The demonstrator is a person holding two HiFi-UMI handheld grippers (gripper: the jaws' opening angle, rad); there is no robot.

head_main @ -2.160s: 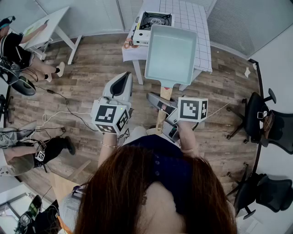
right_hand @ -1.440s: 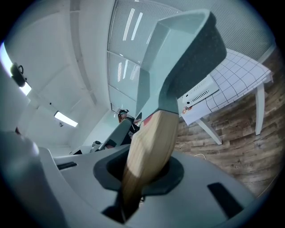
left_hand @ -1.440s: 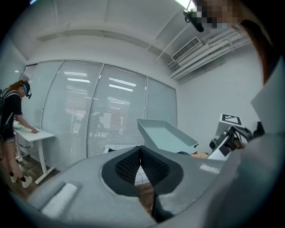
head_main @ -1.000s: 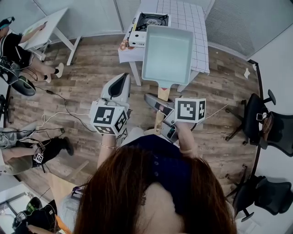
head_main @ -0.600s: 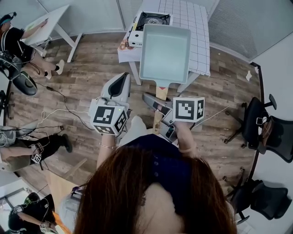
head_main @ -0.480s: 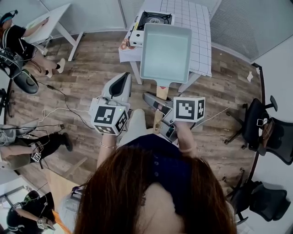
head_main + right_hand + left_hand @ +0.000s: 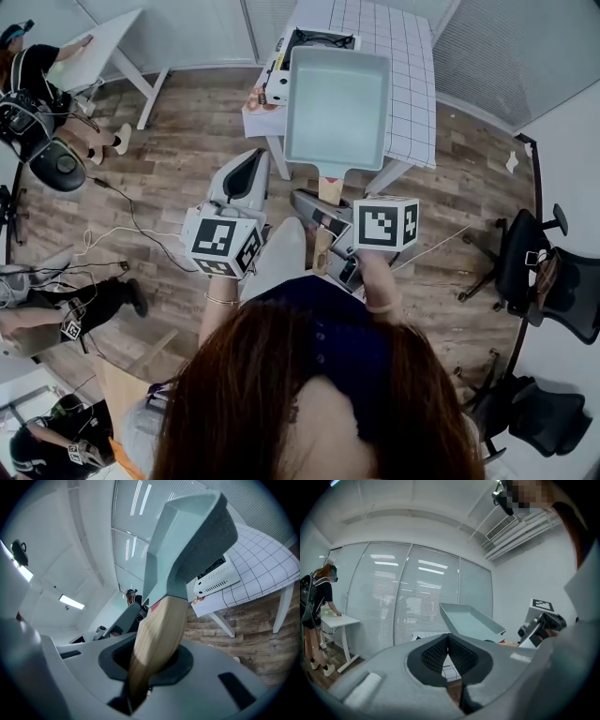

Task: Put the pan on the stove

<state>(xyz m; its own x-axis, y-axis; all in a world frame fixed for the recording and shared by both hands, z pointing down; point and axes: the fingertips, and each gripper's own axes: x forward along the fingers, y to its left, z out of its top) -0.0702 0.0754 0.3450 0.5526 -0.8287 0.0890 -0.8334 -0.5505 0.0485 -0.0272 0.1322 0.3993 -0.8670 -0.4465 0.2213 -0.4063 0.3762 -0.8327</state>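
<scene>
1. Floorboards (image 7: 178,141) of wood fill the left of the head view. Far over there a person (image 7: 37,70) bends at a white desk (image 7: 98,42), and cables (image 7: 122,230) trail over the planks.
2. The left claw (image 7: 251,159) is held out level ahead of the wearer, left of the pan and apart from it. Its marker cube (image 7: 223,242) sits nearest the body. In the left gripper view its ridged black pads (image 7: 436,653) meet at the tips, so the jaws are narrow, with nothing between them.
3. The pan (image 7: 337,94) is square and pale blue-green. It is held up in the air over the near side of the worktop and rests on nothing. In the head view it covers much of the stove. Its wooden handle (image 7: 329,190) points back toward the wearer.
4. The right claw (image 7: 321,214) is clamped on that handle. The right gripper view shows the wood running up from between its jaws to the pan's grey underside.
5. The stove (image 7: 281,75) is white with a black top. It stands near the left front corner of the worktop (image 7: 408,56), which wears a white checked cloth. In the right gripper view the stove lies below and beyond the pan, clear of it.
6. Black office chairs (image 7: 548,267) stand on the floor at the far right.
</scene>
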